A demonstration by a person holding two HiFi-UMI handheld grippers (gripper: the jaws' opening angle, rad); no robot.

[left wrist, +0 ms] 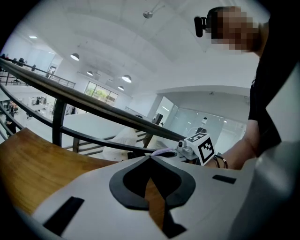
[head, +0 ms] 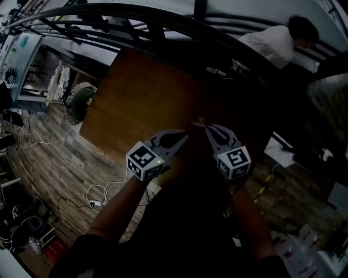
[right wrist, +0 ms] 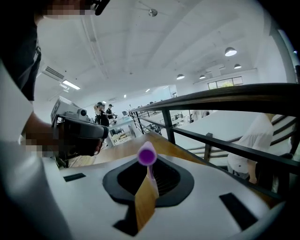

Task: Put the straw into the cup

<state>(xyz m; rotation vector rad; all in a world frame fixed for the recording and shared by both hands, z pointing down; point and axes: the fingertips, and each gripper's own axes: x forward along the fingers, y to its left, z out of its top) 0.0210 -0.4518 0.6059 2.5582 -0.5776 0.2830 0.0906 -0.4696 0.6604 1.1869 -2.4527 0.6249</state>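
straw (right wrist: 146,155): purple, i'm seeing it poking up at the right gripper's tips
right gripper (right wrist: 149,175): jaws are pinching the straw
left gripper (left wrist: 150,158): jaws are meeting at the tips, nothing between
table (head: 141,98): wooden, both grippers are hovering over it

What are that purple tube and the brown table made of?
The thin purple straw, pinched in the right tool, looks like smooth plastic: its open end shows a hollow tube. The brown table top looks like matte wood or veneer, faintly grained.

Wooden table (head: 138,100), black railing (head: 163,15), person in white shirt (head: 269,46)
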